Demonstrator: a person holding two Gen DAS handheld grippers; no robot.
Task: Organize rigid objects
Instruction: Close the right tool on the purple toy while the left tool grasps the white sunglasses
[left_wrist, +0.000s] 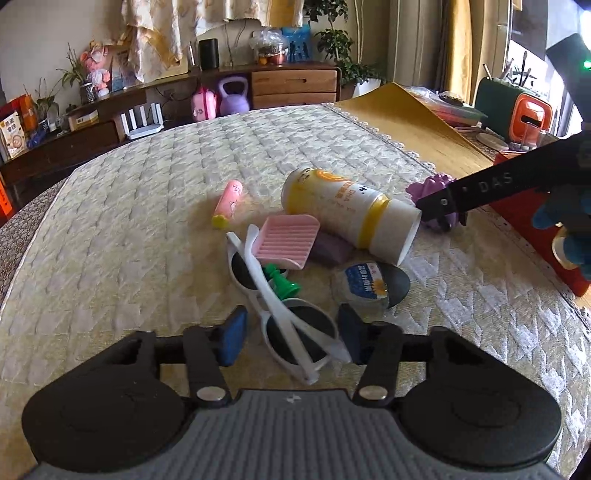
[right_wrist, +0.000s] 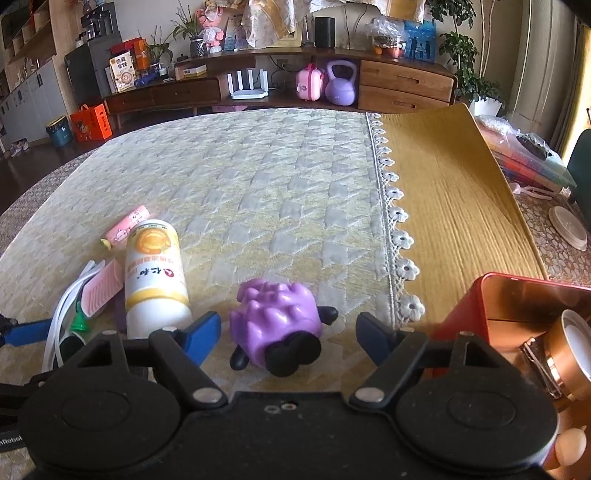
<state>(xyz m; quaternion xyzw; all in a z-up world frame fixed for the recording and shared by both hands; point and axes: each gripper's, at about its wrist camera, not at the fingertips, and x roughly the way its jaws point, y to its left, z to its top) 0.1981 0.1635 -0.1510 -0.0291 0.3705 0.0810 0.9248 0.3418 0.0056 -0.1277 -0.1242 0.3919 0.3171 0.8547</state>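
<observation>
We judge the pick-up step is in hand on both sides. The left gripper (left_wrist: 291, 338) has its jaws partly apart around the white sunglasses (left_wrist: 291, 314); the right pad looks to touch the frame, the left pad stands clear, so no clamp yet. The right gripper (right_wrist: 288, 332) stands wide apart around the purple toy (right_wrist: 275, 317), pads clear of it. Next, each needs to close squarely, then carry to the red box (right_wrist: 517, 306) at the near right, which already holds a few items. The bottle (left_wrist: 347, 210), pink tube (left_wrist: 229, 203) and pink dish (left_wrist: 288, 240) lie clustered on the quilted cloth (right_wrist: 277, 177). A low cabinet (right_wrist: 402, 85) lines the far wall.
</observation>
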